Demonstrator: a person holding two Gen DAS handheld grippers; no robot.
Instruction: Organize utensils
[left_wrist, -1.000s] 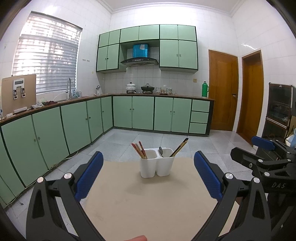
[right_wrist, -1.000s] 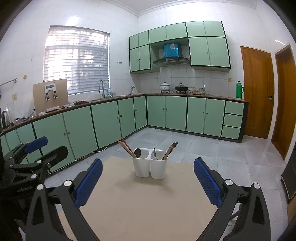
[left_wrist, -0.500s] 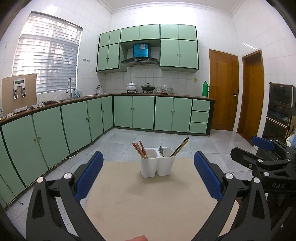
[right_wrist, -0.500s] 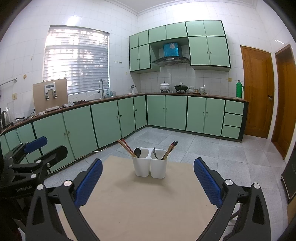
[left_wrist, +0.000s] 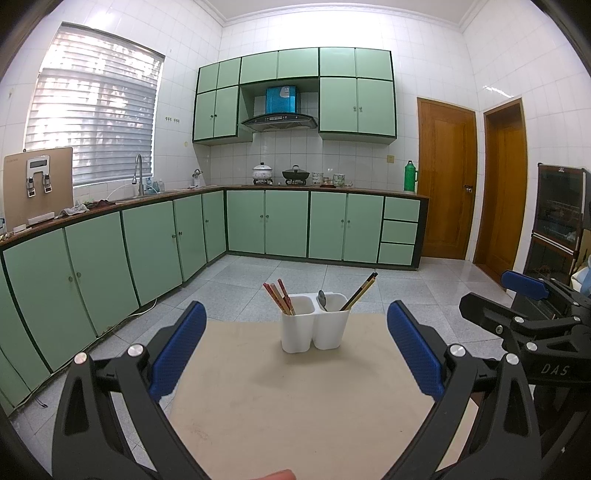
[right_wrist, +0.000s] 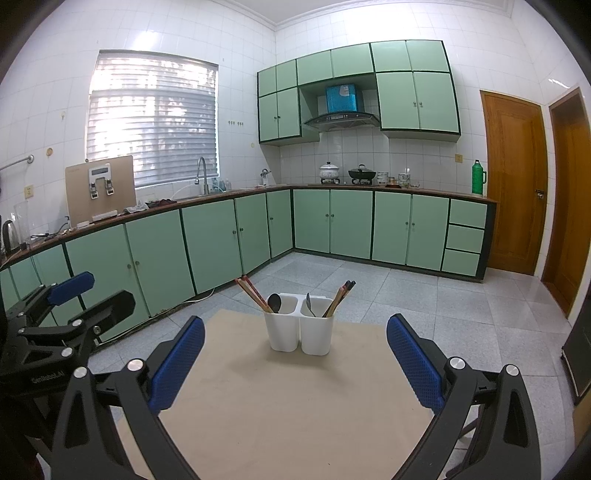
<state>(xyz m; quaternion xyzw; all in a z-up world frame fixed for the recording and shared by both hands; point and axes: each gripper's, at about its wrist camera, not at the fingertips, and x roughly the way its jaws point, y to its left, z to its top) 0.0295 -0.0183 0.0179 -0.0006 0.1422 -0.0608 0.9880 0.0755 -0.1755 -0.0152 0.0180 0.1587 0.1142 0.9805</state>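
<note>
Table (left_wrist: 295, 406): one two-compartment holder (left_wrist: 315, 327) (both grippers agape).

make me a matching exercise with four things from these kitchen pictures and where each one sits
Things:
1. reddish chopsticks
2. dark chopsticks
3. green flask
4. utensil holder

Places:
A. far right end of the counter
B. left compartment of the holder
C. on the beige table, between the open pads of the right claw
D. right compartment of the holder

Pairs: 1-B, 2-D, 3-A, 4-C
</note>
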